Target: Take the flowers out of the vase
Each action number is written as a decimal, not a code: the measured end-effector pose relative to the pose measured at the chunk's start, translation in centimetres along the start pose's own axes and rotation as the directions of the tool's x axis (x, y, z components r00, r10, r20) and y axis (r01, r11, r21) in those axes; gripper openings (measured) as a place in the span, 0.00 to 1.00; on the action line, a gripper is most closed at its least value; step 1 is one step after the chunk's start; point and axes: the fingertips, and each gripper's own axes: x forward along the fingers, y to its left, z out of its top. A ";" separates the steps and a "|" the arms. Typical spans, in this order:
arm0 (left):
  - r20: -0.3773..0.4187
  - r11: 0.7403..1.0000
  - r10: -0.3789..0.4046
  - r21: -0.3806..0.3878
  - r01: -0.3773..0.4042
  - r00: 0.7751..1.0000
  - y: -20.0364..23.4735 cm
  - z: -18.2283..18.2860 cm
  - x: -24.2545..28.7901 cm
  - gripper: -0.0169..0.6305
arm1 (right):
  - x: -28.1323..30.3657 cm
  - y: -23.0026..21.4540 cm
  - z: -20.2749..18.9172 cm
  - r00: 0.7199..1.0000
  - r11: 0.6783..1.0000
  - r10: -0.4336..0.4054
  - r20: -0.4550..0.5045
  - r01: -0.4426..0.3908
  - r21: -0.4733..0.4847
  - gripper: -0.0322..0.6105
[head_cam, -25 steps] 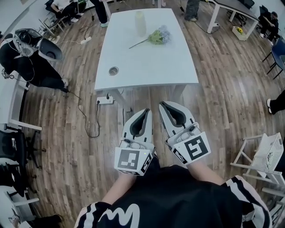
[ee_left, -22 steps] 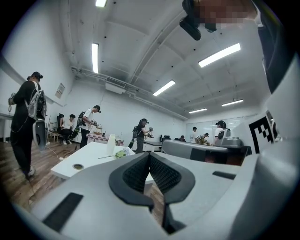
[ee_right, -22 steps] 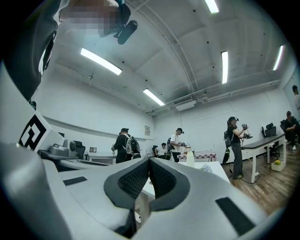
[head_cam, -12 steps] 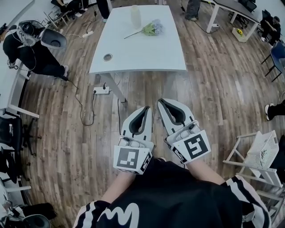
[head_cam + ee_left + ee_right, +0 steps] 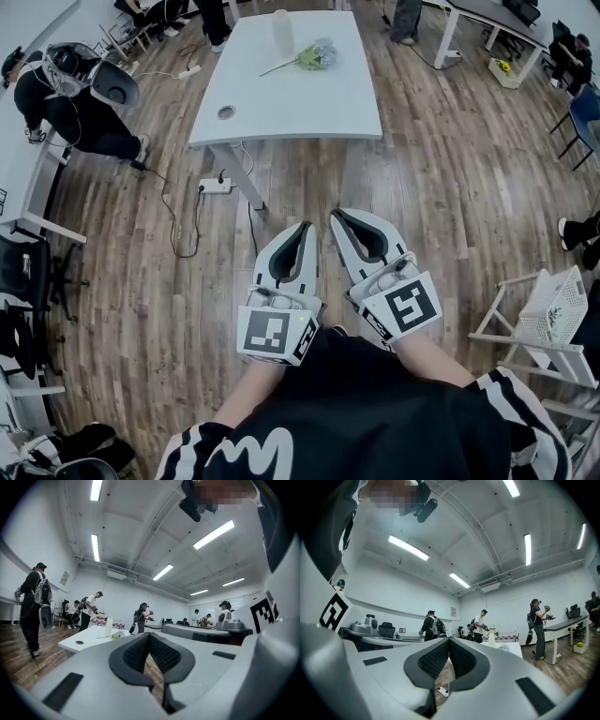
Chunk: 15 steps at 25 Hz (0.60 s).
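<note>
Far ahead in the head view, a white table (image 5: pixel 281 103) bears a pale upright vase (image 5: pixel 281 32). A bunch of pale blue and green flowers (image 5: pixel 316 56) lies flat on the tabletop beside the vase, stem pointing left. My left gripper (image 5: pixel 304 226) and right gripper (image 5: pixel 336 217) hang side by side over the wooden floor, well short of the table. Both are shut with nothing between the jaws. In the left gripper view the vase (image 5: pixel 108 626) and flowers (image 5: pixel 116 634) show small beyond the shut left gripper (image 5: pixel 149 634). The right gripper view shows the vase (image 5: pixel 491 638) past the shut right gripper (image 5: pixel 449 640).
A power strip (image 5: pixel 214 186) and cables lie on the floor near the table's front leg. A person (image 5: pixel 75 94) stands at the left, others work further back. A white wire rack (image 5: pixel 558 319) stands at the right. Further desks (image 5: pixel 497 14) fill the far right.
The table with the vase and flowers has slid further away, towards the top of the head view. Both grippers stayed shut, side by side.
</note>
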 end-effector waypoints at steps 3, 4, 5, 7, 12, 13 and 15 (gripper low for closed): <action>-0.002 1.000 -0.012 -0.002 0.012 1.000 0.2 0.2 -0.1 0.03 | 0.2 0.3 0.6 1.000 1.000 -0.009 0.006 0.009 -0.008 0.08; -0.002 1.000 -0.012 -0.005 0.012 1.000 0.2 0.2 -0.2 0.03 | 0.2 0.4 0.7 1.000 1.000 -0.010 0.007 0.010 -0.005 0.08; -0.003 1.000 -0.012 -0.010 0.012 1.000 0.1 0.2 -0.3 0.03 | 0.1 0.5 0.7 1.000 1.000 -0.011 0.008 0.011 0.000 0.08; -0.007 1.000 -0.017 -0.012 0.017 1.000 0.0 0.1 -0.4 0.03 | -0.4 0.6 0.5 1.000 1.000 -0.021 0.009 0.021 0.001 0.08; -0.022 1.000 -0.019 -0.024 0.019 1.000 1.3 -0.1 0.0 0.03 | 0.6 1.0 -0.1 1.000 1.000 -0.027 -0.011 0.027 -0.008 0.08; -0.020 1.000 -0.020 -0.024 0.020 1.000 1.6 0.0 0.0 0.03 | 0.9 1.0 0.0 1.000 1.000 -0.029 -0.012 0.029 -0.006 0.08; -0.016 0.999 -0.027 -0.023 0.027 1.000 1.7 0.3 0.0 0.03 | 1.2 1.1 0.0 0.999 0.999 -0.034 -0.013 0.034 -0.005 0.08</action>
